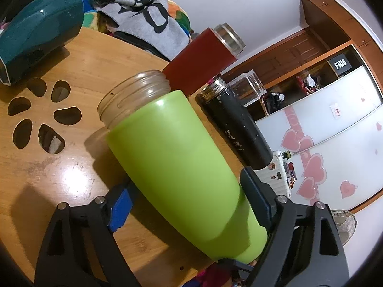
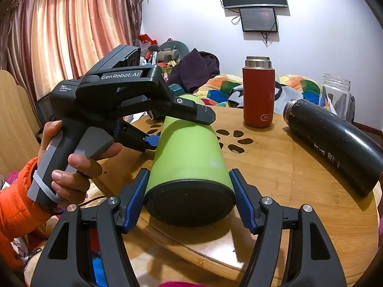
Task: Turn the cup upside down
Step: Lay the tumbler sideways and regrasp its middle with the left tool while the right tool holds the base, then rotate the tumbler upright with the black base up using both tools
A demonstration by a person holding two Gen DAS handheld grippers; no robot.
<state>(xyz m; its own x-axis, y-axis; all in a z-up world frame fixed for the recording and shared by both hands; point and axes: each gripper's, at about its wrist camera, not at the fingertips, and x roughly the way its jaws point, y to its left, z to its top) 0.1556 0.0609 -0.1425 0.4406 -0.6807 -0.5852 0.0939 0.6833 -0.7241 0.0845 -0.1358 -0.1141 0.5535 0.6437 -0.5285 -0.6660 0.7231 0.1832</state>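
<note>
A green cup (image 1: 182, 167) with a clear threaded mouth lies tilted over the round wooden table (image 1: 79, 71), mouth pointing away from me. My left gripper (image 1: 189, 201) is shut on its body, one blue pad on each side. In the right wrist view the green cup (image 2: 189, 153) shows its black base toward the camera. The left gripper (image 2: 177, 124) grips it from the left, one finger above and one below. My right gripper (image 2: 189, 201) is open, its blue pads flanking the base with small gaps.
A red flask (image 2: 258, 95) stands upright at the table's back. A black flask (image 2: 335, 141) lies on its side at the right. A clear jar (image 2: 336, 93) stands behind it. A teal object (image 1: 40, 33) sits on the table. Clothes are piled beyond the far edge.
</note>
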